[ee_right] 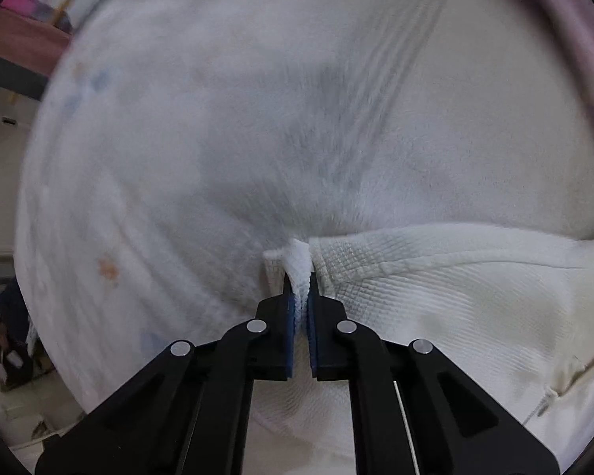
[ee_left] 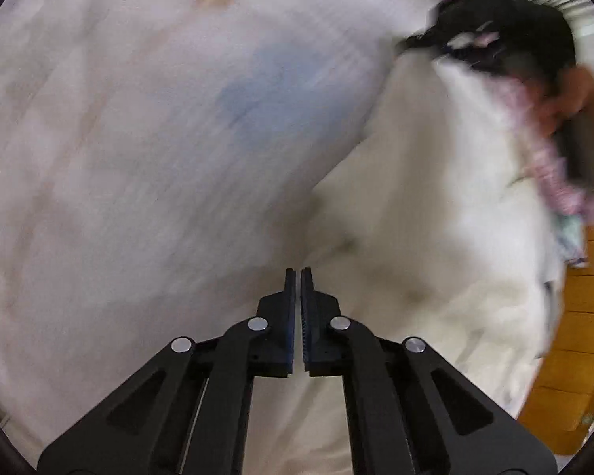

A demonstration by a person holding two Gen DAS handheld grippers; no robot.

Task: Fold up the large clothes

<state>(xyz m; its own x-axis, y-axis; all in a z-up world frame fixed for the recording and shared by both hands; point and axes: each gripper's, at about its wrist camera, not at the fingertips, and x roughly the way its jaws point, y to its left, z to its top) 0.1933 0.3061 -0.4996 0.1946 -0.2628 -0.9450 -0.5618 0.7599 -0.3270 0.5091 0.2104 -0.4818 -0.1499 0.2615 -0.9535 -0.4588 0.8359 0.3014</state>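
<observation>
A large white garment [ee_right: 257, 138] of textured cloth fills the right wrist view. My right gripper [ee_right: 300, 277] is shut on a bunched fold of its white waffle-textured edge [ee_right: 396, 273]. In the blurred left wrist view the white garment [ee_left: 415, 198] hangs on the right side. My left gripper [ee_left: 298, 273] is shut with nothing visible between its fingers, close to the cloth. At the upper right of that view a black gripper [ee_left: 495, 27] and a hand [ee_left: 582, 95] hold the garment's top.
A pale patterned sheet [ee_left: 158, 138] with a faint blue patch covers the surface under the left gripper. Orange-brown wood [ee_left: 574, 336] shows at the right edge. A room floor with dark objects [ee_right: 8, 336] shows at the left of the right wrist view.
</observation>
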